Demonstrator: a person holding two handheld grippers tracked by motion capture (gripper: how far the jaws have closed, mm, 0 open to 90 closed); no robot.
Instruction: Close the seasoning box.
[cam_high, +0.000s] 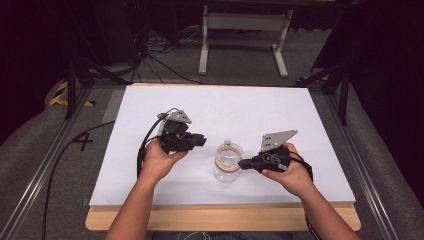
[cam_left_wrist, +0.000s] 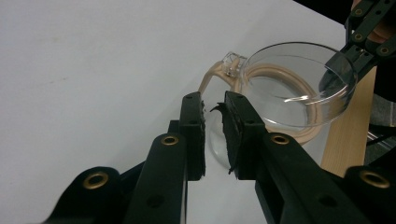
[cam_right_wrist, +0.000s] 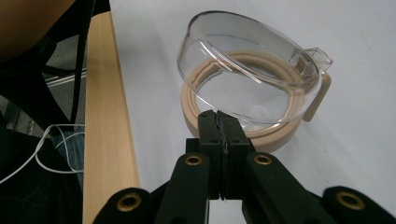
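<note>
A small clear glass jar (cam_high: 227, 162) with a beige sealing ring (cam_right_wrist: 280, 133) stands on the white tabletop (cam_high: 225, 105). Its clear hinged lid (cam_right_wrist: 247, 70) is tilted up, with the hinge clasp (cam_right_wrist: 317, 56) on the far side. My right gripper (cam_right_wrist: 218, 116) is shut, and its tips pinch the lid's near rim. In the left gripper view those tips (cam_left_wrist: 334, 70) sit at the lid's (cam_left_wrist: 299, 79) far edge. My left gripper (cam_left_wrist: 214, 105) hovers just left of the jar with its jaws a little apart and nothing between them.
The tabletop's wooden front edge (cam_high: 220, 217) runs under both forearms. Cables (cam_high: 150, 145) trail from the left gripper. A white stand (cam_high: 245, 30) and dark floor cables lie beyond the table's far edge.
</note>
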